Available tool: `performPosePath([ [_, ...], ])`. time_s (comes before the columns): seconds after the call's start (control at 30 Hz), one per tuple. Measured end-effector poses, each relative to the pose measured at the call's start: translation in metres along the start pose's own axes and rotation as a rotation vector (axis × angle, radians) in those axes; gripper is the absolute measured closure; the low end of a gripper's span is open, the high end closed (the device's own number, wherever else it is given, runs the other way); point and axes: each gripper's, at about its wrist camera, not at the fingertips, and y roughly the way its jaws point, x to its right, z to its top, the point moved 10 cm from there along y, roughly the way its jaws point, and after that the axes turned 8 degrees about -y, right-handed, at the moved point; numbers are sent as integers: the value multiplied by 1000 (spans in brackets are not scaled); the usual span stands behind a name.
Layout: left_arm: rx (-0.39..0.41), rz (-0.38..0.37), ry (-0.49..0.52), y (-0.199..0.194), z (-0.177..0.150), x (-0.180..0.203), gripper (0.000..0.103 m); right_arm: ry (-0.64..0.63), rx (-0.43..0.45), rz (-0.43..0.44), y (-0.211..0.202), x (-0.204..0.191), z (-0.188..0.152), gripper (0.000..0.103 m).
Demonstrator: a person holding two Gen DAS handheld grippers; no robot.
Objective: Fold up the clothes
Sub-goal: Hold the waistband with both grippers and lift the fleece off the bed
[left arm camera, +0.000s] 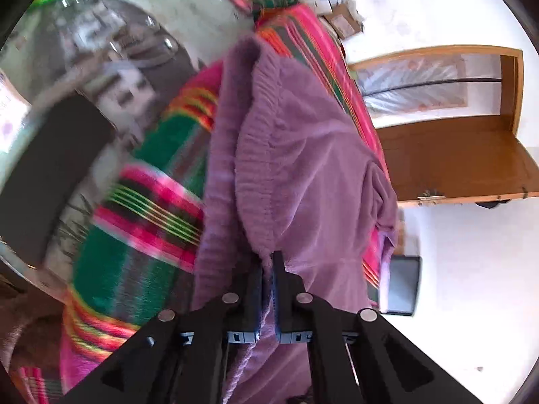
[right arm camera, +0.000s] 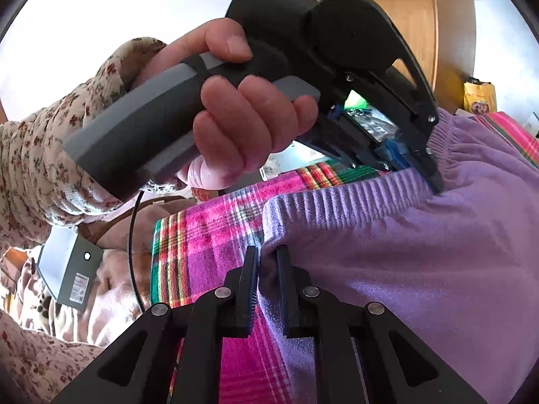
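Two grips hold the purple garment (right arm camera: 421, 252) on the plaid blanket (right arm camera: 209, 235): my left hand-held gripper (left arm camera: 267, 262) and right hand-held gripper (right arm camera: 267, 256) clamp its ribbed waistband, apparently, so I'd lift evenly.

Right hand-held gripper (right arm camera: 267, 262) pinches purple garment (right arm camera: 421, 245) corner over plaid blanket (right arm camera: 205, 232); hand (right arm camera: 235, 114) in floral sleeve (right arm camera: 40, 155) holds left hand-held gripper (right arm camera: 433, 181) clamped on waistband.

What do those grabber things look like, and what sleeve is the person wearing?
Each grabber is black plastic: the right gripper has two flat fingers and silver round bolts. The left gripper has a grey-and-black pistol handle. The sleeve is cream, quilted, with small reddish flowers.
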Motion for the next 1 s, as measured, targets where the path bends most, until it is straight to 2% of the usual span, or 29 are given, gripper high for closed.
performPosePath([
  [0.17,74,-4,-27,-17,12,-6,99,5,10,13,4,-1,8,92],
  [0.27,76,41,-33,-10,13,-14,99,-5,1,18,11,-3,11,92],
  [0.67,80,95,16,-14,16,-18,98,39,-11,0,23,1,22,92],
  [0.8,78,86,3,-20,9,-21,94,85,-22,12,24,9,15,94],
  [1.0,116,143,11,-50,-16,-35,78,87,-5,-7,18,4,14,95],
])
